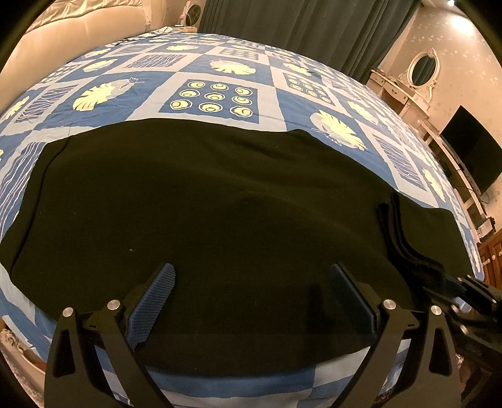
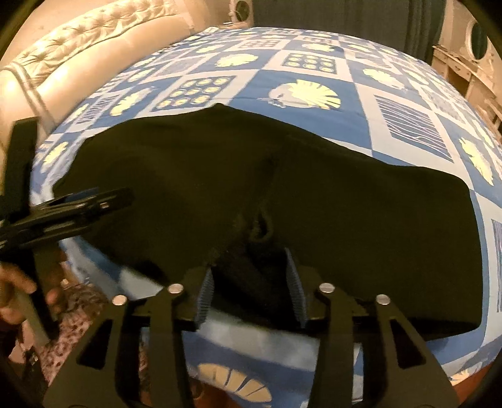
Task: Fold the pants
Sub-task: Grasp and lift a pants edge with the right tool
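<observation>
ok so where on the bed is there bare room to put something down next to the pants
The bedspread is bare beyond the far edge of the black pants, all the way to the curtain and the headboard. There is also a strip on the right, toward the dresser. The near edge is crowded: the pants reach almost to the bed's edge, with both the left gripper and right gripper there.

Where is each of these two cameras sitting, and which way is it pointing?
Left wrist view: sits on the left claw, looking forward and down over black pants on a blue patterned bedspread; its fingers stand wide apart over the cloth, and the right claw shows at the right edge.
Right wrist view: sits on the right claw, tilted down at the pants' bunched near edge, cloth between its fingers; the left claw and a hand show at left.
Shared: pants, bedspread, headboard, each other's claw.
</observation>
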Demonstrator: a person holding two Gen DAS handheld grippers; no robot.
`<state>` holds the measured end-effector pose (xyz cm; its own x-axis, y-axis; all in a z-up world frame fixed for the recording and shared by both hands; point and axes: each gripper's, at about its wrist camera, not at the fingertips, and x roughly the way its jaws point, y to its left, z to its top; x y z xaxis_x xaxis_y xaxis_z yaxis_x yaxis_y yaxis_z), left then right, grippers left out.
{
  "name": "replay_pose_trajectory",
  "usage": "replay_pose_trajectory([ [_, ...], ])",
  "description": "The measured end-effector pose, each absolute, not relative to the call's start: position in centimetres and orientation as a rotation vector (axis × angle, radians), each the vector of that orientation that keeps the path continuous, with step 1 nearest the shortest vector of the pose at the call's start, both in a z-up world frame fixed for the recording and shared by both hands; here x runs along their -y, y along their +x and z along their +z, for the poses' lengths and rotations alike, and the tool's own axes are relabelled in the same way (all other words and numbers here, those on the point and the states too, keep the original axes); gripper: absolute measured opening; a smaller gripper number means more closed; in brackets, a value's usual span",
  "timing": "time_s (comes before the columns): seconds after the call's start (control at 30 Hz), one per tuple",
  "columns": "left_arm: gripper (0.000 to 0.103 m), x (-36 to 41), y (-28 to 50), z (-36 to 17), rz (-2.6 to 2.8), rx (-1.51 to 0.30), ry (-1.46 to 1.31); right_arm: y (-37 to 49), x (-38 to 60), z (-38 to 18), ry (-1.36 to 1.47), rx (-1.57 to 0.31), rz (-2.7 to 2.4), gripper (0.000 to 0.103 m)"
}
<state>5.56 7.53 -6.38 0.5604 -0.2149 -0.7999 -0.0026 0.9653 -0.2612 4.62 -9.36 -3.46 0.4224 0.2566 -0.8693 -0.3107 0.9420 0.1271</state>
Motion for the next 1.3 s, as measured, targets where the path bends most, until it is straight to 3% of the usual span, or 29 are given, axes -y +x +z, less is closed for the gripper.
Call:
replay_pose_trajectory([
  [0.13, 0.098, -7.7, 5.6, -6.4, -0.127, -0.969, -0.247, 3.6, 10.5, -1.1, 0.041, -1.098, 0.507, 0.051],
  [0.23, 0.098, -7.7, 5.6, -6.4, -0.127, -0.969, -0.248, 4.0, 14.3, 1.3, 0.169, -1.082, 0.534, 0.062],
  [0.4, 0.098, -7.8, 5.6, -6.4, -0.125, -0.969, -0.244, 5.7, 26.3, 2.7, 0.421, -1.04, 0.375, 0.066],
  [0.57, 0.098, -7.7, 5.7, -6.4, -0.121, -0.969, -0.237, 5.6, 36.7, -2.8, 0.712, -1.126, 0.241, 0.066],
  [0.77, 0.098, -7.6, 5.6, -6.4, -0.116, -0.967, -0.238, 5.0, 37.8, -8.9, 0.947, -1.202, 0.386, 0.066],
  [0.8, 0.098, -7.6, 5.6, -6.4, -0.116, -0.967, -0.238, 5.2, 37.6, -9.1, 0.959, -1.206, 0.408, 0.065],
  [0.87, 0.098, -7.6, 5.6, -6.4, -0.113, -0.967, -0.234, 5.5, 37.3, -9.1, 0.942, -1.212, 0.431, 0.04],
  [0.93, 0.098, -7.6, 5.7, -6.4, -0.112, -0.967, -0.231, 5.8, 37.0, -9.1, 0.867, -1.239, 0.416, 0.029],
  [1.1, 0.098, -7.5, 5.6, -6.4, -0.112, -0.966, -0.233, 5.8, 37.2, -9.7, 0.835, -1.251, 0.424, 0.025],
  [1.2, 0.098, -7.5, 5.6, -6.4, -0.111, -0.966, -0.231, 5.8, 37.4, -9.5, 0.875, -1.237, 0.468, 0.035],
  [1.27, 0.098, -7.5, 5.6, -6.5, -0.111, -0.966, -0.23, 6.0, 38.6, -9.0, 0.908, -1.195, 0.496, 0.056],
  [1.3, 0.098, -7.5, 5.6, -6.5, -0.11, -0.966, -0.23, 6.1, 39.2, -8.7, 0.91, -1.167, 0.501, 0.062],
])
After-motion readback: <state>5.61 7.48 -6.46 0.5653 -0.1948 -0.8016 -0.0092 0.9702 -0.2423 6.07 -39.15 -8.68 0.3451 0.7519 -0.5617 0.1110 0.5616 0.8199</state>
